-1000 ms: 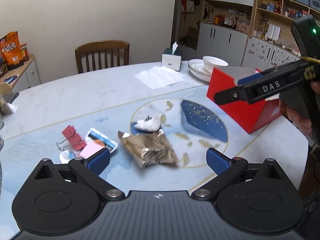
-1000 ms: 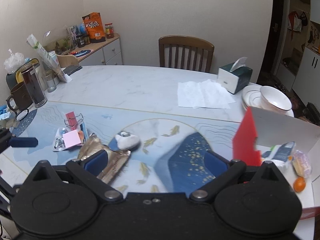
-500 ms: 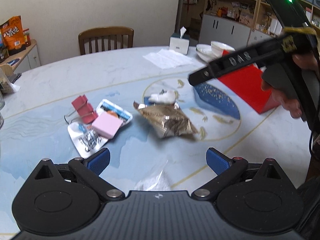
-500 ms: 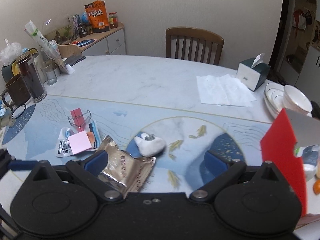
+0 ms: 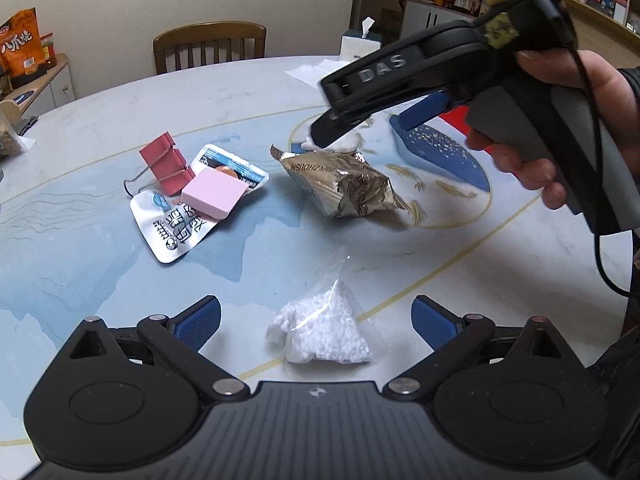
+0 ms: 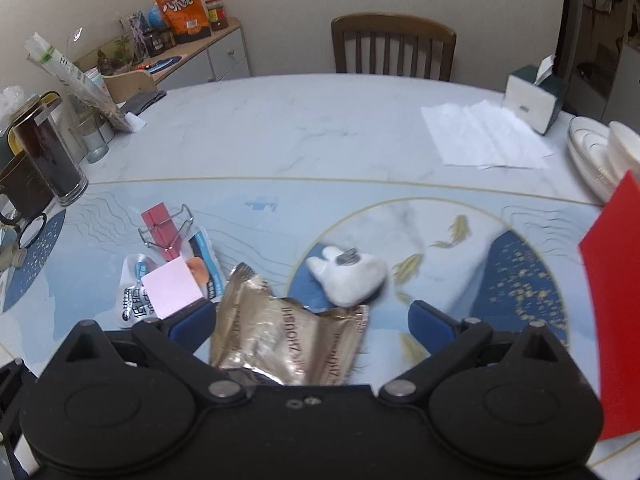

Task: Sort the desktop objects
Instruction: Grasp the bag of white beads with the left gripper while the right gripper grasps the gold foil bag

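Gold snack packet (image 6: 288,344) lies between the right gripper's (image 6: 310,320) wide-spread, empty fingers (image 6: 430,322).

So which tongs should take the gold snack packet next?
Right. The right tongs are open with the gold snack packet between the fingers; the left tongs are open nearer the bag of white beads.

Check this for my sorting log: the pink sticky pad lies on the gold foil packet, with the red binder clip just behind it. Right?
Not quite. The pink sticky pad lies on the white printed sachets, not on the gold foil packet, which sits apart to its right. The red binder clip is just behind it, as the left wrist view shows.
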Available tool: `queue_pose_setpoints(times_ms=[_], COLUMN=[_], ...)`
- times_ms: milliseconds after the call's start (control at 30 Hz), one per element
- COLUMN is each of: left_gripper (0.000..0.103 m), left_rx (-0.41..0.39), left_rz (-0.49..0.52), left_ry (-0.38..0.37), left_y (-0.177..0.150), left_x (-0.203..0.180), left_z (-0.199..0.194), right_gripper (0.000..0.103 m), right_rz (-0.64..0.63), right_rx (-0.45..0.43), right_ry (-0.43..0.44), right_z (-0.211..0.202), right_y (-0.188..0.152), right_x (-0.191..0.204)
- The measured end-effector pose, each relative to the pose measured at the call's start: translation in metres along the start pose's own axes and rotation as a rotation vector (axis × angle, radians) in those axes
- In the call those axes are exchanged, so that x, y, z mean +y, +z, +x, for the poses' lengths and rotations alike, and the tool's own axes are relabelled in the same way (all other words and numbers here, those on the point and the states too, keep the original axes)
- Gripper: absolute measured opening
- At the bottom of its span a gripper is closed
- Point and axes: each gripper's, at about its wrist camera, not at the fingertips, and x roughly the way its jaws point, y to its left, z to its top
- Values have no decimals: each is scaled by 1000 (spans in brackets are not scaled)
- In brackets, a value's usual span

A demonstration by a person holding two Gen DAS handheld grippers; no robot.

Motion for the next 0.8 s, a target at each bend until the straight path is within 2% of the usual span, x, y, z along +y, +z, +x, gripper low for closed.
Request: queue_pose_setpoints(times_ms=[233,433,800], left_gripper=[98,93,70], left_rx=[22,39,52], left_rz=[-13,-23,-30], left_ry=[9,11,1], left_y=[-1,-2,-4], left_x=[3,4,-1], left_z=[6,11,12], right_gripper=[103,102,95], right_rz=[-31,-60,-67], right_rx=[49,90,137], right_ry=[20,-3,1], right_z=[19,33,42], right_y=[-6,-11,-12], right_x=[14,18,14])
